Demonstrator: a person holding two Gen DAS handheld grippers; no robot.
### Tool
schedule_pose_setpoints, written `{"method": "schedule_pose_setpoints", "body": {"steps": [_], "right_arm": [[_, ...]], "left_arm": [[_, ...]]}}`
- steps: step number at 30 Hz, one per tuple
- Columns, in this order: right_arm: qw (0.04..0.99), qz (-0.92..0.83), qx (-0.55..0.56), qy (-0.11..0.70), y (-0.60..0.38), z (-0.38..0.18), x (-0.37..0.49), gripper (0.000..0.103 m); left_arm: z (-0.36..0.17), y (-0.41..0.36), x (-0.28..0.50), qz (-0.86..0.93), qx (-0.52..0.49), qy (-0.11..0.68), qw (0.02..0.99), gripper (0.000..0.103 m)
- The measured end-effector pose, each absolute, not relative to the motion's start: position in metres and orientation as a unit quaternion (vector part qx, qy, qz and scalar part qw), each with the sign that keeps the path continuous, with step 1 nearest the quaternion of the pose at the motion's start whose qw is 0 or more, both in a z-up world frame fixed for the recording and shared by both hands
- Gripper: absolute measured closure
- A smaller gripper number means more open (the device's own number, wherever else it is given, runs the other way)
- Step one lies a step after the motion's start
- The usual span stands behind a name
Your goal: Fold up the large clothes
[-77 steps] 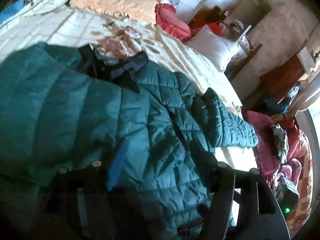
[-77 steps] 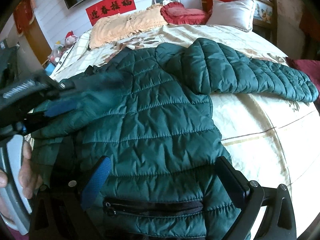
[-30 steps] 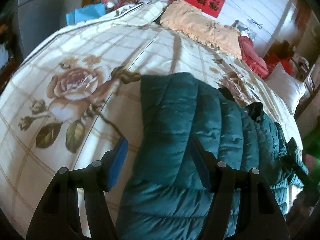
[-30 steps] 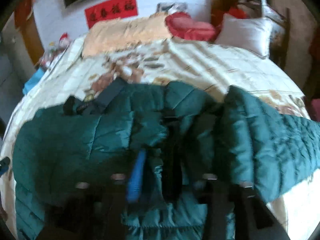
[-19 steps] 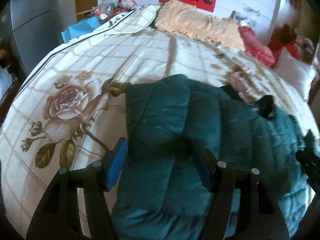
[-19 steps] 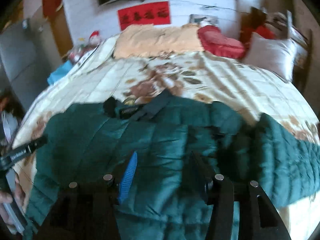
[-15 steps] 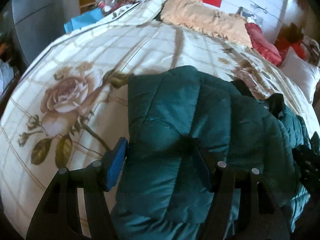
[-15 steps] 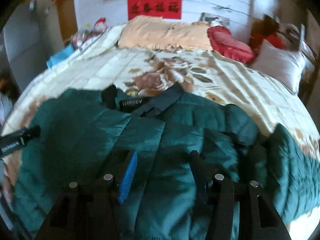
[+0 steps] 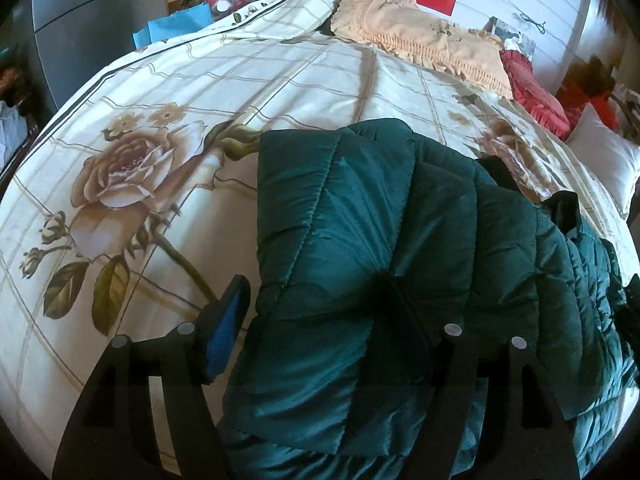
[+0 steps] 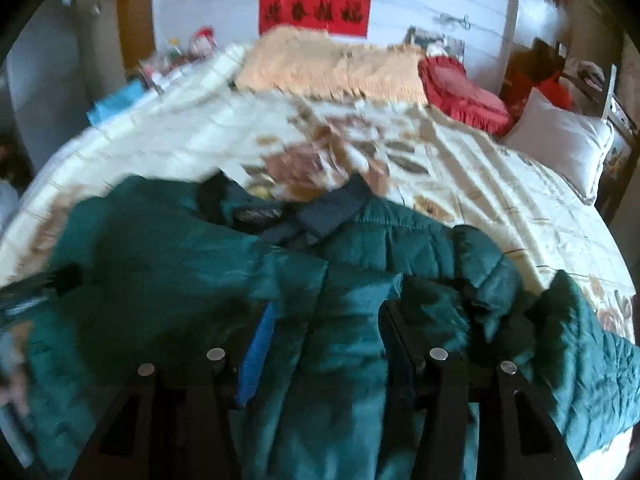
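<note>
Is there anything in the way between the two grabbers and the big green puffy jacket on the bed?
Nothing visible. The dark green quilted jacket lies right under the left gripper, whose jaws have just been opening, with jacket fabric between them. The right gripper also sits directly over the jacket, fabric between its fingers.
</note>
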State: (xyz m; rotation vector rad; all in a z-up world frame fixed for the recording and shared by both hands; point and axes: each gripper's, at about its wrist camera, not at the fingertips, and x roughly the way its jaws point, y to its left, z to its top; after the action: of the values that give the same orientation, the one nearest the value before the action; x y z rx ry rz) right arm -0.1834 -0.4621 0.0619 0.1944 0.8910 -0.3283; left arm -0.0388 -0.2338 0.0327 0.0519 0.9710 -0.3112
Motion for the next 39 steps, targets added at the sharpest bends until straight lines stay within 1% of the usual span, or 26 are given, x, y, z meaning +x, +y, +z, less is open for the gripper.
{"method": "schedule_pose_setpoints", "body": {"steps": [3,6,8,13,16,20,23,26,28,31,34,35,36,37,38,39], "right_arm": [[0.888,-0.14,0.091,0.428,-0.449,0.062,-0.203,0.051],[0.864,-0.165,0.068,0.472,-0.446,0.03,-0.202,0.051],[0.86,-0.169,0.077,0.475,-0.451,0.016,-0.201,0.051],[0.859,-0.168,0.092,0.476,-0.453,0.032,-0.207,0.051],[0.874,-0.167,0.098,0.445,-0.452,0.055,-0.223,0.051],[0.873,-0.194,0.11,0.433,-0.466,0.063,-0.227,0.051],[0.862,-0.209,0.121,0.446,-0.476,0.05,-0.221,0.051],[0.845,-0.216,0.109,0.478,-0.479,0.027,-0.211,0.051],[0.845,-0.216,0.104,0.478,-0.478,0.018,-0.21,0.051],[0.849,-0.207,0.11,0.473,-0.481,0.024,-0.214,0.051],[0.86,-0.193,0.143,0.451,-0.489,0.039,-0.231,0.051],[0.863,-0.195,0.152,0.441,-0.493,0.048,-0.241,0.047],[0.864,-0.2,0.154,0.435,-0.495,0.054,-0.246,0.038],[0.867,-0.207,0.152,0.427,-0.497,0.062,-0.255,0.033],[0.87,-0.21,0.147,0.421,-0.499,0.069,-0.263,0.031],[0.872,-0.213,0.144,0.417,-0.501,0.074,-0.269,0.031]], "left_arm": [[0.032,-0.235,-0.04,-0.148,0.027,0.461,0.875,0.031],[0.032,-0.238,-0.042,-0.145,0.035,0.454,0.878,0.03],[0.032,-0.239,-0.045,-0.142,0.044,0.449,0.881,0.029],[0.041,-0.24,-0.051,-0.139,0.065,0.448,0.881,0.03],[0.06,-0.232,-0.062,-0.157,0.037,0.436,0.885,0.03],[0.074,-0.239,-0.079,-0.193,0.017,0.427,0.883,0.03],[0.068,-0.256,-0.086,-0.209,0.038,0.438,0.873,0.03],[0.051,-0.271,-0.089,-0.203,0.067,0.446,0.869,0.03],[0.044,-0.275,-0.089,-0.198,0.073,0.442,0.872,0.03],[0.041,-0.275,-0.087,-0.195,0.068,0.442,0.873,0.03],[0.04,-0.273,-0.089,-0.197,0.063,0.436,0.876,0.03],[0.041,-0.272,-0.091,-0.197,0.063,0.434,0.877,0.03],[0.044,-0.272,-0.093,-0.197,0.061,0.432,0.878,0.03],[0.047,-0.27,-0.094,-0.198,0.058,0.432,0.878,0.03],[0.05,-0.269,-0.096,-0.201,0.052,0.431,0.878,0.03],[0.054,-0.268,-0.098,-0.208,0.044,0.43,0.877,0.03]]}}
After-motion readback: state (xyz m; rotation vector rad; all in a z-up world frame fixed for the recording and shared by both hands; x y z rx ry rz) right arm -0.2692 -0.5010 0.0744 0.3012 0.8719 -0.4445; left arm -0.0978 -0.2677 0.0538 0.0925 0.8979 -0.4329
